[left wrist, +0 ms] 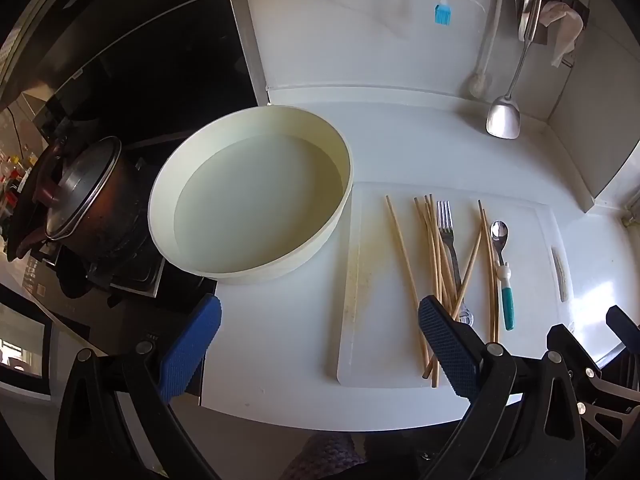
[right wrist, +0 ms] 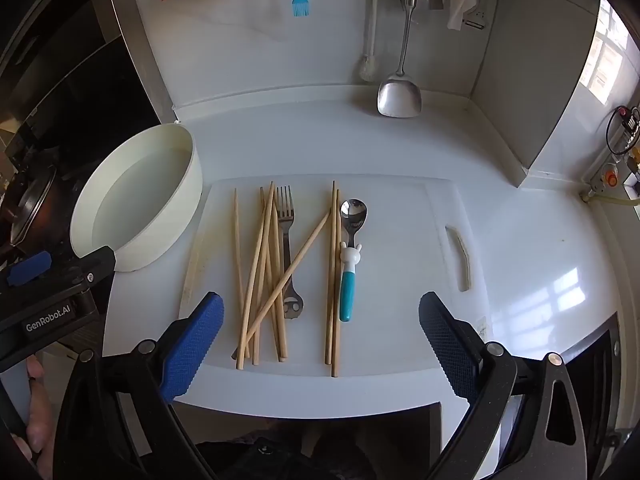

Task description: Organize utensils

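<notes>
With both the left tool [left wrist: 320,344] and right tool [right wrist: 320,344] wide open and empty, I'd lower one squarely over a single outlying chopstick [right wrist: 239,264], avoiding the crossed pile.

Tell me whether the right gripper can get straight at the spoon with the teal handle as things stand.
Probably yes. The right gripper hangs open over the cutting board, and the spoon lies ahead with nothing on top of it. Two chopsticks lie tight along its left side, so the jaws might catch those too.
</notes>
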`<action>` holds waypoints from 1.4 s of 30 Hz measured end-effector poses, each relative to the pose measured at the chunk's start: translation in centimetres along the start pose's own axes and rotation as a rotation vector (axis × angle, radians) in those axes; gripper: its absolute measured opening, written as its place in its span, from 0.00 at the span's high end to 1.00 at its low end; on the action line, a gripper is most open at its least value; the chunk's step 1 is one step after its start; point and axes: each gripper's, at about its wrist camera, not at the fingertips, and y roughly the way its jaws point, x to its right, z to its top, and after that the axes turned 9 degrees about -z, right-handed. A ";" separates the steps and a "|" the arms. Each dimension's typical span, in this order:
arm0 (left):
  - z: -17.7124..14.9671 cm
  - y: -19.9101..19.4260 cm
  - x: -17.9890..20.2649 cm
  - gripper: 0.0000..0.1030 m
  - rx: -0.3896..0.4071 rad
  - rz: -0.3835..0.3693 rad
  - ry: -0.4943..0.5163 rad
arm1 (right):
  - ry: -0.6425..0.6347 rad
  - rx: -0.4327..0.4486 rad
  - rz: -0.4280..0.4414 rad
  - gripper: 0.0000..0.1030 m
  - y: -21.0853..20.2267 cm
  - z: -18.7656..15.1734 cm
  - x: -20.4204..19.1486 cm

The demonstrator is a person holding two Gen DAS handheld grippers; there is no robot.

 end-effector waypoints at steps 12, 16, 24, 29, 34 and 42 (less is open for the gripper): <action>-0.1 -0.2 0.1 0.06 -0.003 0.001 0.001 | -0.002 0.002 -0.001 0.09 -0.2 0.0 0.0; -0.2 -0.1 0.1 0.06 -0.004 0.002 -0.001 | -0.001 0.002 -0.002 0.09 -0.1 0.0 0.0; -0.3 0.0 0.2 0.06 -0.005 0.001 0.000 | -0.002 0.002 -0.002 0.09 -0.1 0.0 0.0; -0.3 0.1 0.3 0.06 -0.005 0.002 0.000 | -0.002 0.003 -0.002 0.09 -0.1 0.0 0.0; -0.4 0.2 0.5 0.06 -0.006 0.003 -0.001 | -0.002 0.003 -0.002 0.09 -0.1 0.0 -0.1; -0.5 0.2 0.4 0.06 -0.005 0.002 -0.002 | -0.002 0.003 -0.002 0.09 -0.1 0.0 -0.1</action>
